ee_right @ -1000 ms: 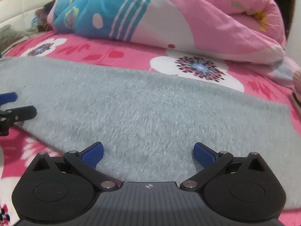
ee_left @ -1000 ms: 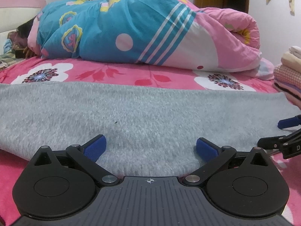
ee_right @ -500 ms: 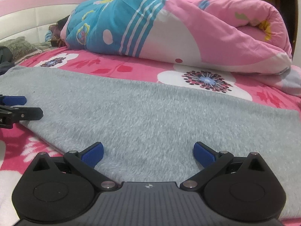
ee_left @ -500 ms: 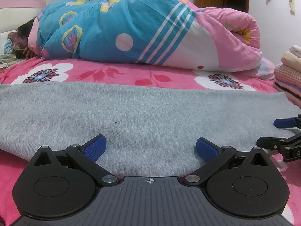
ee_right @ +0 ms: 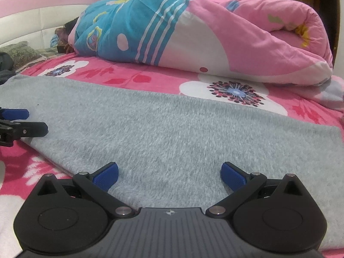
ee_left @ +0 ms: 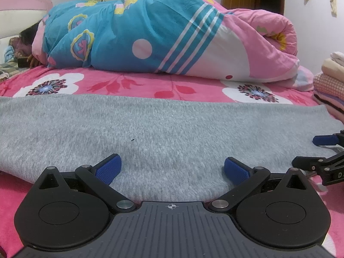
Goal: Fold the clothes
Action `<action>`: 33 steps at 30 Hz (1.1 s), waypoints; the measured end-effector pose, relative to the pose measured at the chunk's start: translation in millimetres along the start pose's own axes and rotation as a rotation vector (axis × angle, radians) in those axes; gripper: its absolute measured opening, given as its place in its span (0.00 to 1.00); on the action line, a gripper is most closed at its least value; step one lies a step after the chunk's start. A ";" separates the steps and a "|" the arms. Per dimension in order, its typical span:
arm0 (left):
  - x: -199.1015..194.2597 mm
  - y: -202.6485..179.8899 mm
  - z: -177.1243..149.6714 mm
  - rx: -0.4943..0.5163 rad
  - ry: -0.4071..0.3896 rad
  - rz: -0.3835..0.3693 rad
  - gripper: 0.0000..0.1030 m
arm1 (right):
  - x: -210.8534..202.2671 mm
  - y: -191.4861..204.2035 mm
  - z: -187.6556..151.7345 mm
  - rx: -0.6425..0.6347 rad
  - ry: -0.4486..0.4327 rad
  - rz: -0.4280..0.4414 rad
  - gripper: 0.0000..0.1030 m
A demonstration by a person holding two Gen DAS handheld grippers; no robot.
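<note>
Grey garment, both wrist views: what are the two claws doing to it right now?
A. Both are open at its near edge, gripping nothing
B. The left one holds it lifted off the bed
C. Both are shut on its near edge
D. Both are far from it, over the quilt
A: the left claw and right claw both stand open over the flat grey garment, its near edge unpinched.

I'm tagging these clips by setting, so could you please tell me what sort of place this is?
Most likely a bedroom in a home. A grey garment lies spread on a bed with a pink flowered sheet, a rolled quilt sits behind it, and folded clothes are stacked at the side.
</note>
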State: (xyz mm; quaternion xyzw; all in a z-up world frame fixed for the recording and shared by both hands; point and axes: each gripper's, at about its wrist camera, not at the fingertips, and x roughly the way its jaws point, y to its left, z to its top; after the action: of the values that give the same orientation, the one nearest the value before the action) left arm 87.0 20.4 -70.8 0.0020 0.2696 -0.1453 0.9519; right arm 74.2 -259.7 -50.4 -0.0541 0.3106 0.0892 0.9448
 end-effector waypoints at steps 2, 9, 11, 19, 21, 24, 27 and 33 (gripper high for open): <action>-2.4 -0.1 0.2 0.002 -0.009 0.002 1.00 | -1.3 2.6 1.6 -0.001 0.009 -0.014 1.00; -25.4 8.4 2.3 -0.027 -0.081 -0.029 1.00 | -26.8 36.6 29.1 0.007 -0.046 -0.029 1.00; -29.3 14.2 3.3 -0.052 -0.085 -0.035 1.00 | -27.3 48.5 42.4 0.024 -0.050 0.007 1.00; -45.8 40.9 -1.6 -0.126 -0.096 -0.038 0.94 | 28.0 89.9 53.2 -0.003 0.067 0.075 0.73; -48.7 43.8 -3.3 -0.119 -0.096 -0.037 0.93 | 27.3 96.6 37.8 -0.026 0.079 0.061 0.71; -51.6 45.2 -4.9 -0.099 -0.093 -0.027 0.89 | 4.9 97.7 29.1 -0.040 0.097 0.076 0.68; -53.0 47.2 -3.8 -0.095 -0.089 -0.005 0.79 | -11.3 97.0 37.7 -0.051 0.136 0.122 0.57; -60.4 65.4 -2.2 -0.168 -0.129 0.061 0.68 | 23.3 124.4 88.1 -0.038 0.049 0.227 0.54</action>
State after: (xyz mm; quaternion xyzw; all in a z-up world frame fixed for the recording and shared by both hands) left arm 54.9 99.9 -46.5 -0.0788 0.2189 -0.0930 0.9681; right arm 118.3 -120.9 0.4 -0.0385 0.3359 0.1999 0.9196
